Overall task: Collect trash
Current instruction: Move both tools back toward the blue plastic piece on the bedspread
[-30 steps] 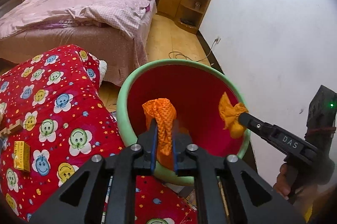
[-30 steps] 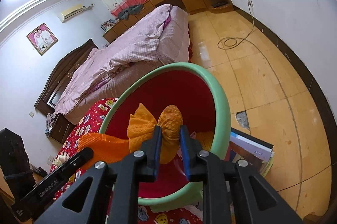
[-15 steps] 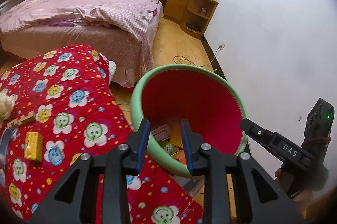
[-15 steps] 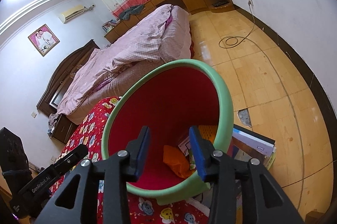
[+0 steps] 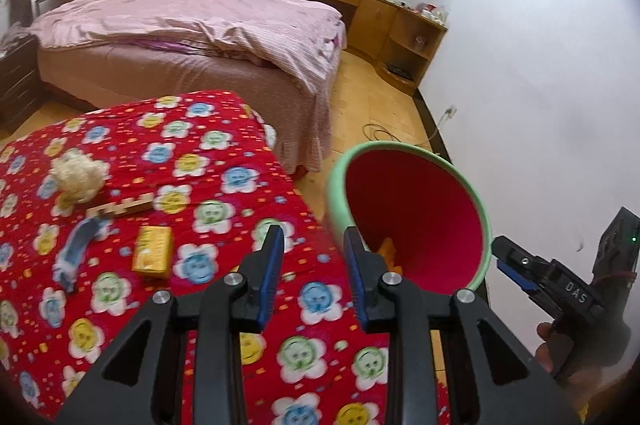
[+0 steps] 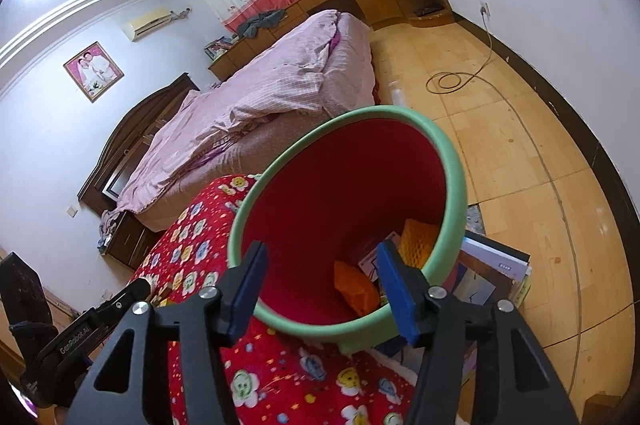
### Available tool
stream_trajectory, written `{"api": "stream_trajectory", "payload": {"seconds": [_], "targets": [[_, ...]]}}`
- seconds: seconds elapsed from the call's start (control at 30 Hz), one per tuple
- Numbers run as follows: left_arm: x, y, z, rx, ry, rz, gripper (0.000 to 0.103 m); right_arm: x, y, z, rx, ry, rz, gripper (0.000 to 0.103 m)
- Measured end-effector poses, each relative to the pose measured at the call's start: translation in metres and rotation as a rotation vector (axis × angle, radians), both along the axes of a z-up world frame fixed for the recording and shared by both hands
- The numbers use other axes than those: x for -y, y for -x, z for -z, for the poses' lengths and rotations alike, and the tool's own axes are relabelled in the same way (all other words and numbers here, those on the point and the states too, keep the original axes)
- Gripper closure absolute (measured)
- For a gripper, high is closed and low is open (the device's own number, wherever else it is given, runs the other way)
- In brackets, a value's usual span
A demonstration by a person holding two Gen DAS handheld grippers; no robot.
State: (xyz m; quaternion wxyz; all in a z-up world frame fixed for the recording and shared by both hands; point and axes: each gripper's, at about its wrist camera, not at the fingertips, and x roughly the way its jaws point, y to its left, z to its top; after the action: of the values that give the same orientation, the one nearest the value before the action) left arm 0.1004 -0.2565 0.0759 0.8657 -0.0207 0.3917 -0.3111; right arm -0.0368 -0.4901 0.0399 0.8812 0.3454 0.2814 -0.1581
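Left gripper (image 5: 312, 249) open, nothing between its blue pads, hanging over the right edge of the red smiley-flower blanket (image 5: 168, 161). On the blanket going left to right: blue-grey scrap (image 5: 74, 253), fluffy cream wad (image 5: 80, 175), notched wooden piece (image 5: 120, 204), yellow packet (image 5: 153, 256), all well apart from the fingers with open cloth between. Just right of the blanket edge sits the bin (image 5: 472, 197), green rim, red inside, mouth tilted toward the cameras; its near rim is just beside the left gripper's right finger. Right gripper (image 6: 320, 283) also spread wide and empty, fingers straddling the near rim of the bin. Trash inside the bin at the bottom: crumpled orange piece (image 6: 356, 287), white printed paper (image 6: 380, 255), yellow-orange mesh piece (image 6: 418, 239) against the far-right wall. Right of the bin: stack of books (image 6: 496, 265) touching or just beside its outer wall, then bare wooden floor (image 6: 520, 145) with a coiled cable (image 6: 450, 81). White wall (image 5: 540, 65) close on the bin's right side. Pink bed (image 5: 192, 25) beyond.
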Motion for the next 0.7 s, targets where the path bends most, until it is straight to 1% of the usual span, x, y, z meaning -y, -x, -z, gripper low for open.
{"api": "stream_trajectory", "payload": {"seconds": [0.17, 0.23, 0.47, 0.57, 0.7], "targets": [[-0.026, -0.002, -0.001, 0.005, -0.024, -0.052, 0.073, -0.018, 0.0, -0.008, 0.003, 0.012, -0.012, 0.033], [-0.037, -0.005, 0.0, 0.002, -0.039, -0.074, 0.073, -0.025, -0.001, -0.01, 0.004, 0.016, -0.014, 0.032], [-0.079, -0.013, 0.002, -0.007, -0.053, -0.147, 0.073, -0.042, -0.004, -0.011, 0.004, 0.001, -0.031, 0.031], [-0.096, -0.017, 0.005, -0.013, -0.069, -0.171, 0.073, -0.051, -0.007, -0.013, -0.003, 0.004, -0.038, 0.031], [-0.116, -0.025, 0.012, -0.024, -0.104, -0.234, 0.073, -0.058, -0.01, -0.01, -0.008, 0.004, -0.043, 0.028]]}}
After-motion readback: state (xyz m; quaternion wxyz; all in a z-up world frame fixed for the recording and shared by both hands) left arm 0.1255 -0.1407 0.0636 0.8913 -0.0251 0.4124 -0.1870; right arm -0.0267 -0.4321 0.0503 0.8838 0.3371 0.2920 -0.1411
